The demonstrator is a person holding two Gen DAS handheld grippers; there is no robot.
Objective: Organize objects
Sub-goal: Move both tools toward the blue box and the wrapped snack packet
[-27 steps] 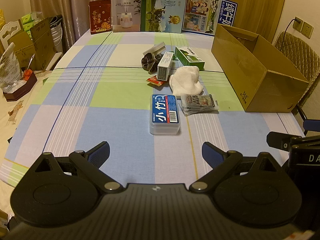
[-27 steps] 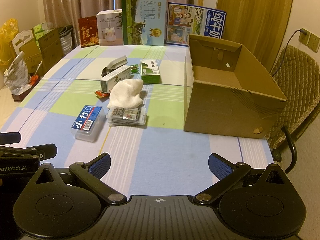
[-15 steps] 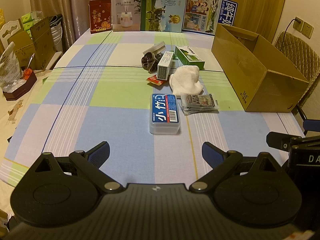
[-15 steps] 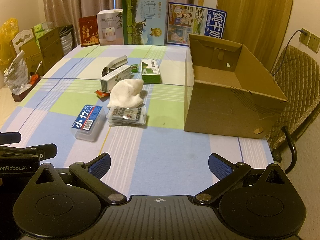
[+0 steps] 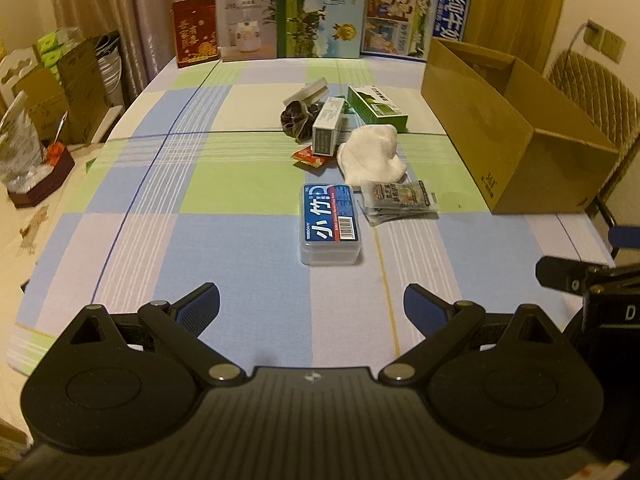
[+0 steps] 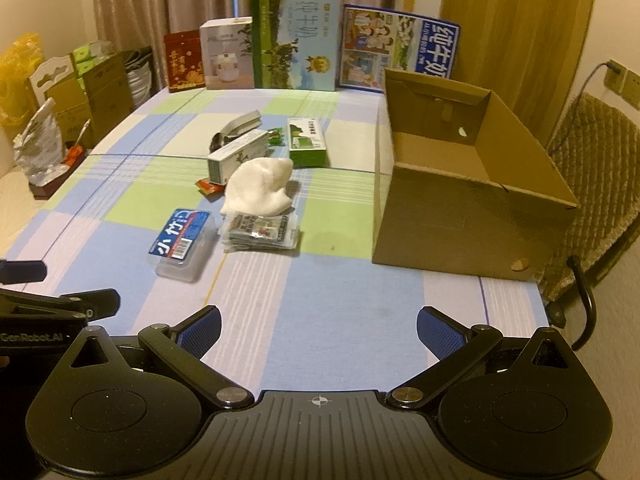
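Left gripper (image 5: 312, 306) and right gripper (image 6: 319, 328) — both spread wide, holding nothing — hover over the near table (image 6: 340, 320). Ahead lie one clear plastic case (image 5: 330, 224), one sachet stack (image 5: 398, 202), one white cloth (image 5: 370, 154). One cardboard box (image 6: 472, 184), right, shows a bare floor.

Matte black left tongs (image 5: 312, 304) fill the foreground: two round housings, angled link arms with silver pivot screws, ribbed blue pads (image 5: 200, 305) at the tips. The black right tongs (image 6: 319, 326) match, with a small white crosshair mark on the ribbed centre plate.
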